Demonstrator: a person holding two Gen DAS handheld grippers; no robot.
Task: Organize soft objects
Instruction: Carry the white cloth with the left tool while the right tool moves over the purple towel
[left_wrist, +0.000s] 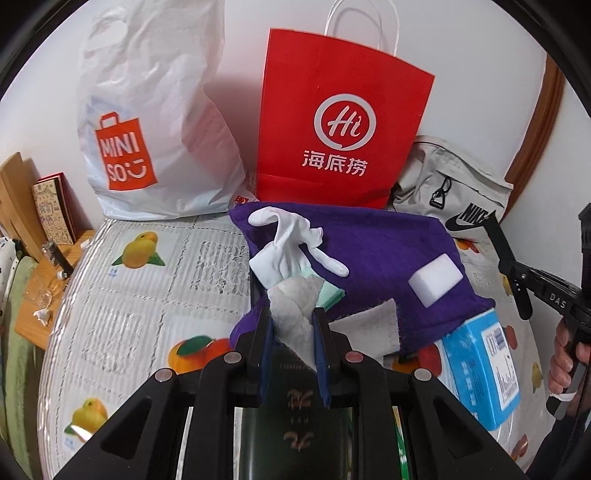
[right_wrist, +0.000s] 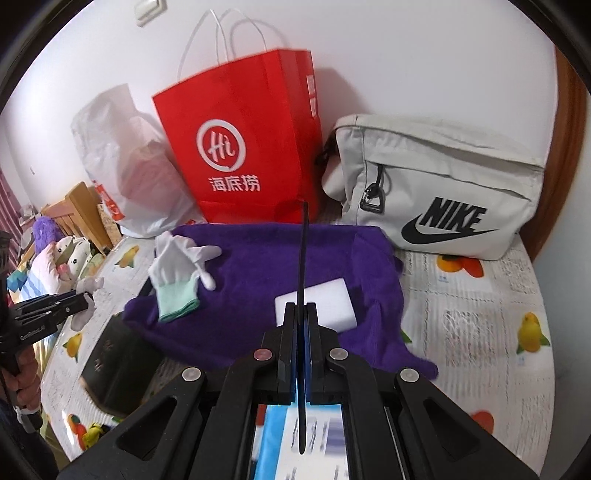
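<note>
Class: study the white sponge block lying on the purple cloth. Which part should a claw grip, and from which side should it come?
Grip the white sponge block across its two long side faces, coming down from above. It lies flat on the purple cloth with its broad top face up, so only the sides offer opposing surfaces. Nothing crowds it; the white glove lies well apart.

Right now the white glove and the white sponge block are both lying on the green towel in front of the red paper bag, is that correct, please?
Not quite: the towel is purple, not green. The right wrist view shows the white glove and the white sponge block lying on it in front of the red paper bag.
</note>
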